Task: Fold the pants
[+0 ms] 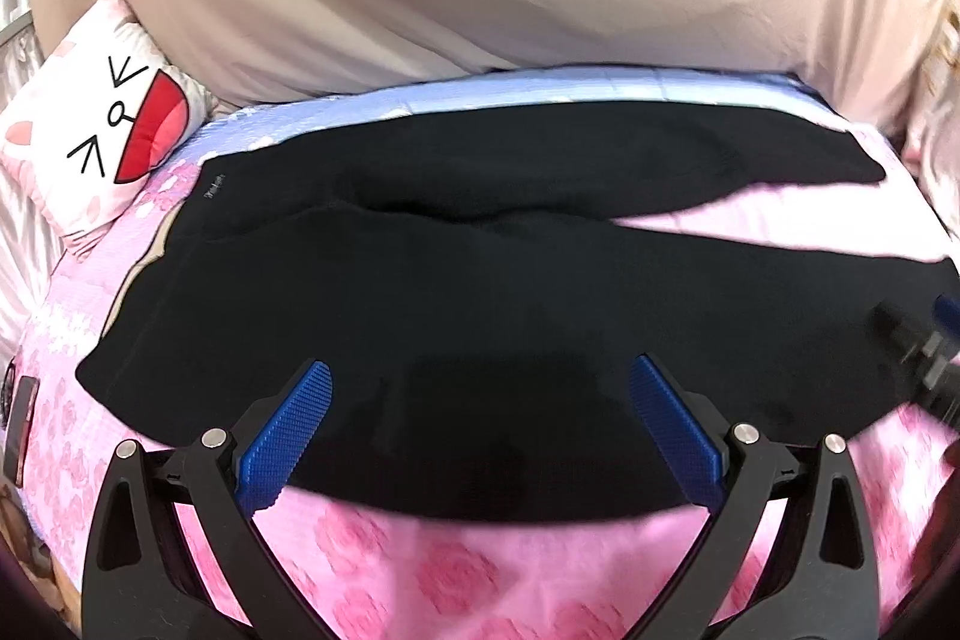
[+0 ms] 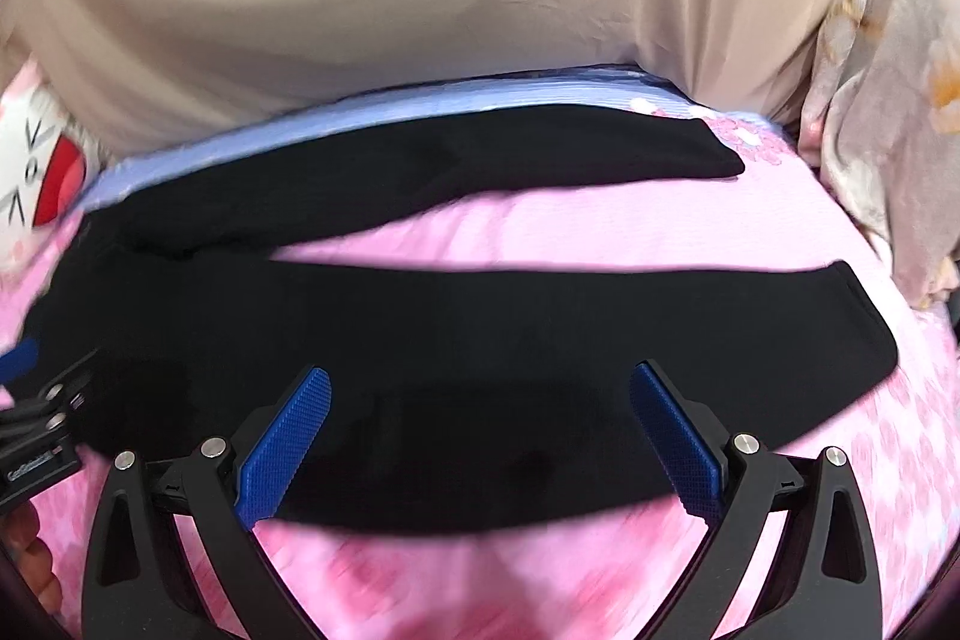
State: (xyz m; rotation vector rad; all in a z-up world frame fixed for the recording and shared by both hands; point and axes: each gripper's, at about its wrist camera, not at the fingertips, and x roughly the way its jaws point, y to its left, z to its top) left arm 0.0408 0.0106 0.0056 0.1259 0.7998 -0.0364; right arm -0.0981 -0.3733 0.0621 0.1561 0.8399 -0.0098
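Black pants [image 1: 480, 292] spread flat on pink floral bedsheet [image 1: 456, 568], legs splayed toward 3 o'clock – ready for folding; left gripper [image 1: 480, 382] and right gripper [image 2: 480, 388] gaping wide, empty, poised over near edge – cartoon pillow [image 1: 114, 130] at 10

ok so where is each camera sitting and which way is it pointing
Left wrist: rides the left claw, open, facing across the black pants near the waistband; the cat pillow lies left, the right claw at the right edge.
Right wrist: rides the right claw, open, over the legs' cuff end; the left claw at left.
Shared: pants, pink bedsheet, beige curtain, pillow.
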